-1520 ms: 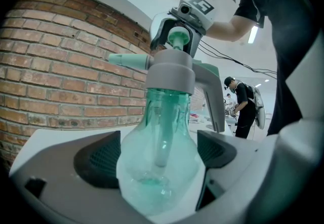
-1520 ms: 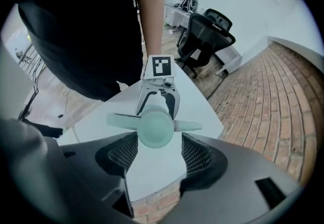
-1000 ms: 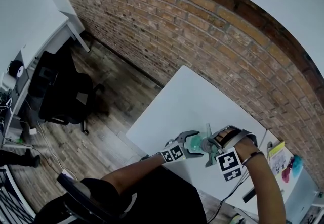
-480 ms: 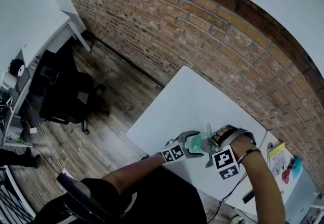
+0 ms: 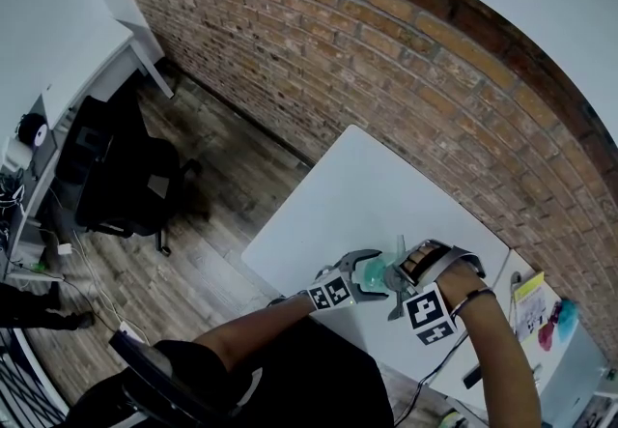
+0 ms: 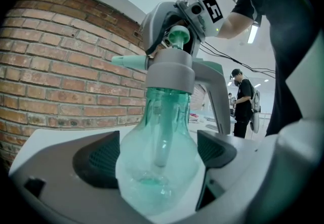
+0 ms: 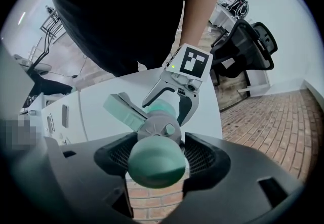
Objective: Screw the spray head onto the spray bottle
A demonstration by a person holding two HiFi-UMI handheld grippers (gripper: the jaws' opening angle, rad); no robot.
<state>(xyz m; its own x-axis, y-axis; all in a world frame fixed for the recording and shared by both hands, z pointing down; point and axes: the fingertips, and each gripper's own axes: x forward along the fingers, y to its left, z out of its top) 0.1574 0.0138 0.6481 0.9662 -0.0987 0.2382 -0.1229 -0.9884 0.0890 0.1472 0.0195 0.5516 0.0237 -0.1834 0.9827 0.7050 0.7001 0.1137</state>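
Fingers of my left gripper [image 6: 157,162] clamp the spray bottle [image 6: 152,132]; those of my right gripper [image 7: 154,160] pinch the spray head [image 7: 159,129], turned slightly since a second ago: threading seems underway.

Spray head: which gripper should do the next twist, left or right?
Right. The right gripper is shut on the spray head atop the spray bottle, so it can likely turn it. The left gripper clamps the bottle's body, so it suits anchoring.

The right gripper [image 5: 400,273] has rolled slightly on the spray head [image 7: 156,161], its marker cube [image 5: 428,311] drifting left; how far it turned is hard to judge.
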